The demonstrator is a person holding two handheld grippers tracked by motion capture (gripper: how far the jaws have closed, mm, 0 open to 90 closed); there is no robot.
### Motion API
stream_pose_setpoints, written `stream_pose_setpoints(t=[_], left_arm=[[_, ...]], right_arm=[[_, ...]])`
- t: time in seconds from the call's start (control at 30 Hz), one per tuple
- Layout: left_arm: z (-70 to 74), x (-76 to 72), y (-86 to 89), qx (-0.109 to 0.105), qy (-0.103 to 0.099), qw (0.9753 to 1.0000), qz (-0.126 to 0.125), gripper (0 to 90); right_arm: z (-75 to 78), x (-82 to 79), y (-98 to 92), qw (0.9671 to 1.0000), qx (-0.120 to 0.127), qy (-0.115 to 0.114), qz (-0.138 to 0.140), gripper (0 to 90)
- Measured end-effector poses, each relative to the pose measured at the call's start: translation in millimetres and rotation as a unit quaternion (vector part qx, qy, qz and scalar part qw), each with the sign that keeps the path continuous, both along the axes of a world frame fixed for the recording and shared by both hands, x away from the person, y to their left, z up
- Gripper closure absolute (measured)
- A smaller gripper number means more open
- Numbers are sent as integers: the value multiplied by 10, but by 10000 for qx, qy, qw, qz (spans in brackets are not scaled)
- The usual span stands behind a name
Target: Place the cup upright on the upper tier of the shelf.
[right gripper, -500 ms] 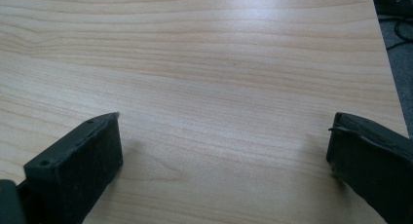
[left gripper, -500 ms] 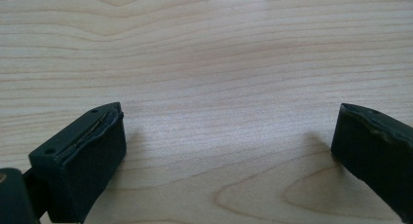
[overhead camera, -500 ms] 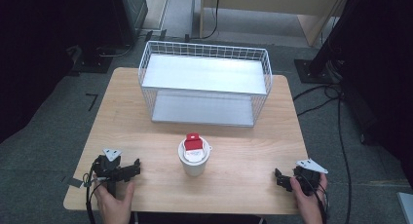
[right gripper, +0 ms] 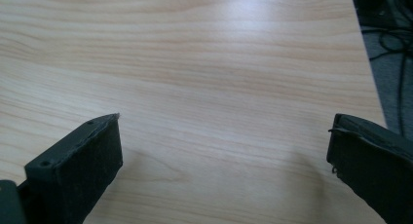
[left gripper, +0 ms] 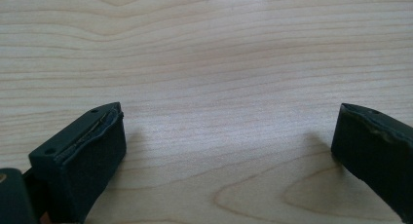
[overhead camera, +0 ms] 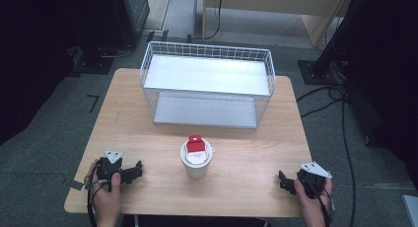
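A white cup (overhead camera: 196,163) with a red and white thing (overhead camera: 195,146) on top is seen in the middle of the wooden table (overhead camera: 246,187), in front of the wire basket (overhead camera: 207,84). The left gripper (overhead camera: 133,170) is rested near the table's front left corner with its jaws spread wide, and nothing is held between them. The right gripper (overhead camera: 284,181) is rested at the front right, spread wide and empty too. The cup is tall, so it could be tipped over if it is bumped from one side. The red thing could be knocked off if the cup is squeezed too high.
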State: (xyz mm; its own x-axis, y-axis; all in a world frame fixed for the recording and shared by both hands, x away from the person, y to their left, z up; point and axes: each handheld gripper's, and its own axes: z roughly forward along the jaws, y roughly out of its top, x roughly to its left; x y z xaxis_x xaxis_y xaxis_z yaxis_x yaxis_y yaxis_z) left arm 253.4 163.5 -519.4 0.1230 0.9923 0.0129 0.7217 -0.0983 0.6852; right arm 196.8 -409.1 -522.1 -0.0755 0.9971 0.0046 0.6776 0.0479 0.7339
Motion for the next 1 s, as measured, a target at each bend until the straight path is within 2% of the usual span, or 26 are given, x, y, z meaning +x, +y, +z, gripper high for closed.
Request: stream_pose_setpoints(t=[0.03, 0.13, 0.4, 0.57, 1.0], left_arm=[[-1, 0, -5, -3, -8, 10000, 8, 0], [0, -3, -9, 4, 3, 10000, -12, 0], [0, -2, -17, -8, 0, 10000, -33, 0], [-1, -2, -25, -16, 0, 10000, -63, 0], [-1, -3, -28, -8, 2, 9999, -116, 0]], right_arm=[[9, -1, 8, 9999, 90, -17, 62, 0], [36, 1, 44, 9998, 82, -86, 171, 0], [213, 31, 190, 9987, 249, -298, 318, 0], [306, 77, 319, 9980, 279, -349, 446, 0], [416, 141, 569, 9960, 251, -502, 701, 0]])
